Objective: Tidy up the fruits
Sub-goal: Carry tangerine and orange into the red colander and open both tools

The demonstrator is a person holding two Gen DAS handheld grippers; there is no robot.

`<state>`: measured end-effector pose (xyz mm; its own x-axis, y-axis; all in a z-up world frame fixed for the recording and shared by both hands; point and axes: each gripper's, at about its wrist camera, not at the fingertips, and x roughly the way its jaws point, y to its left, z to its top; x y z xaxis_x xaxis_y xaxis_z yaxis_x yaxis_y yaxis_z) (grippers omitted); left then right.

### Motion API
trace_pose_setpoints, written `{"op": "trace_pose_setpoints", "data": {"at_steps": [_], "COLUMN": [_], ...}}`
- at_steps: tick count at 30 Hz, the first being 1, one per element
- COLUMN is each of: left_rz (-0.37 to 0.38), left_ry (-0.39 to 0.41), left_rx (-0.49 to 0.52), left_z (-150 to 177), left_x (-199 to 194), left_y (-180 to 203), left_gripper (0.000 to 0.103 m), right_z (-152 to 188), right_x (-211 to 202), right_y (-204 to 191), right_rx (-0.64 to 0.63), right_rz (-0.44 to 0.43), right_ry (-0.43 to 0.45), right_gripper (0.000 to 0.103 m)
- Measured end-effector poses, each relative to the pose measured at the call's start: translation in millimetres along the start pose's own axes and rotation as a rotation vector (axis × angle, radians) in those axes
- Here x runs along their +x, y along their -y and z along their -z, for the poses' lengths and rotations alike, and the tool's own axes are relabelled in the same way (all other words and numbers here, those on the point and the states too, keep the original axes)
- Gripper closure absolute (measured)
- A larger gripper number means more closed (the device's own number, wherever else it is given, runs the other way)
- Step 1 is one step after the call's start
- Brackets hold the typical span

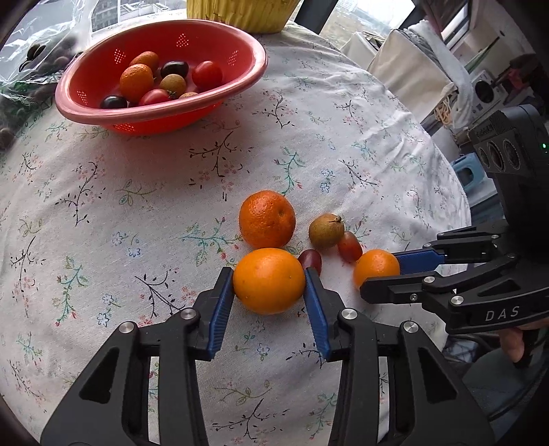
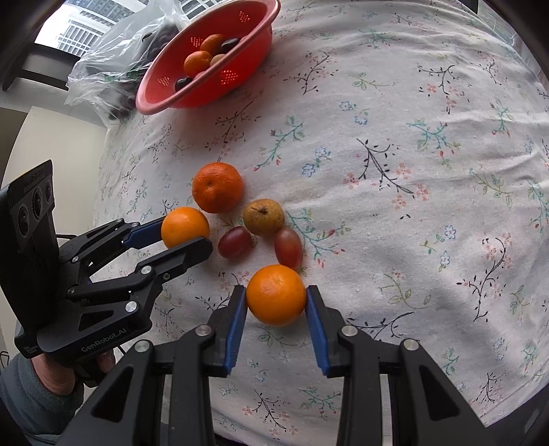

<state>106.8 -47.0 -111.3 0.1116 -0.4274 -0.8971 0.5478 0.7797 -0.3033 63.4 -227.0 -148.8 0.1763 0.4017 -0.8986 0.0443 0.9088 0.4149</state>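
Observation:
My left gripper [image 1: 269, 279] is shut on a smooth orange [image 1: 269, 280] that rests on the cloth; the same gripper [image 2: 187, 236] and orange [image 2: 183, 226] show in the right wrist view. My right gripper [image 2: 276, 296] is shut on a smaller orange [image 2: 276, 295], also on the cloth; it shows from the side in the left wrist view, gripper [image 1: 381, 274] and orange [image 1: 375, 267]. Between them lie a rough mandarin [image 1: 267, 219], a brownish-green pear-like fruit [image 1: 325, 230] and two reddish grape tomatoes [image 1: 350, 245] [image 1: 310, 260]. A red colander [image 1: 89, 113] at the back left holds several small fruits.
The table has a white floral cloth [image 1: 137, 206]. A clear plastic bag [image 1: 31, 61] with dark fruit lies left of the colander. A yellow container [image 1: 240, 13] stands behind it. The table's right edge [image 1: 456, 192] drops off toward room clutter.

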Motion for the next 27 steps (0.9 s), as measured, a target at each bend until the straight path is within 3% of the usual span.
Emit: {"op": "trace_pose_setpoints", "data": {"at_steps": [14, 21, 27], "left_rz": [-0.006, -0.051, -0.091], "left_ry": [0.068, 0.148, 0.208], "left_rx": [-0.058, -0.116, -0.145], "left_z": [2.6, -20.7, -56.9], "left_x": [-38.5, -70.4, -89.5], "left_y": [-14.5, -43.4, -67.3], "left_gripper": [0.065, 0.065, 0.065], "right_z": [-15.1, -55.1, -107.6], "right_x": [-22.8, -50.6, -77.1], "right_y": [11.5, 21.5, 2.9], "right_rx": [0.042, 0.051, -0.014], "right_rz": [0.019, 0.053, 0.054], "right_ry": [0.067, 0.148, 0.242], "right_gripper": [0.066, 0.066, 0.066]}}
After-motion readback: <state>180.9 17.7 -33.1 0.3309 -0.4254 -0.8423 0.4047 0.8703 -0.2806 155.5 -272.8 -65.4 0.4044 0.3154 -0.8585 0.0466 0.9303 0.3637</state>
